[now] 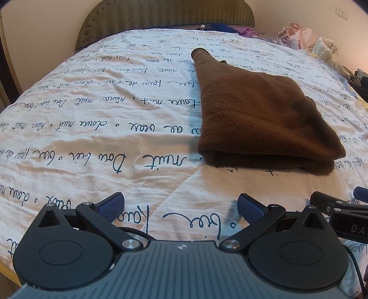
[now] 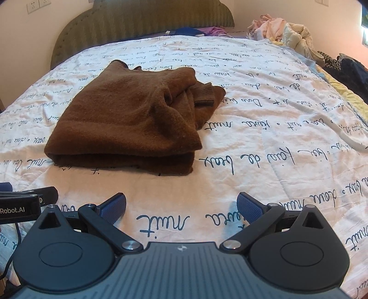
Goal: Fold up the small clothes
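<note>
A brown knit garment (image 1: 260,110) lies folded on the white bedspread (image 1: 92,119) with blue handwriting print. In the right wrist view the garment (image 2: 128,115) shows a thick folded front edge and a ribbed cuff (image 2: 204,94) sticking out at its right side. My left gripper (image 1: 181,208) is open and empty, low over the bedspread in front of the garment's left corner. My right gripper (image 2: 181,207) is open and empty, in front of the garment's right corner. Each gripper's edge shows in the other's view.
A green padded headboard (image 2: 142,20) stands at the far end. A heap of pale clothes (image 2: 283,30) lies at the back right, with dark clothes (image 2: 349,69) along the right edge. A white cord (image 2: 345,135) lies on the bedspread (image 2: 264,161) to the right.
</note>
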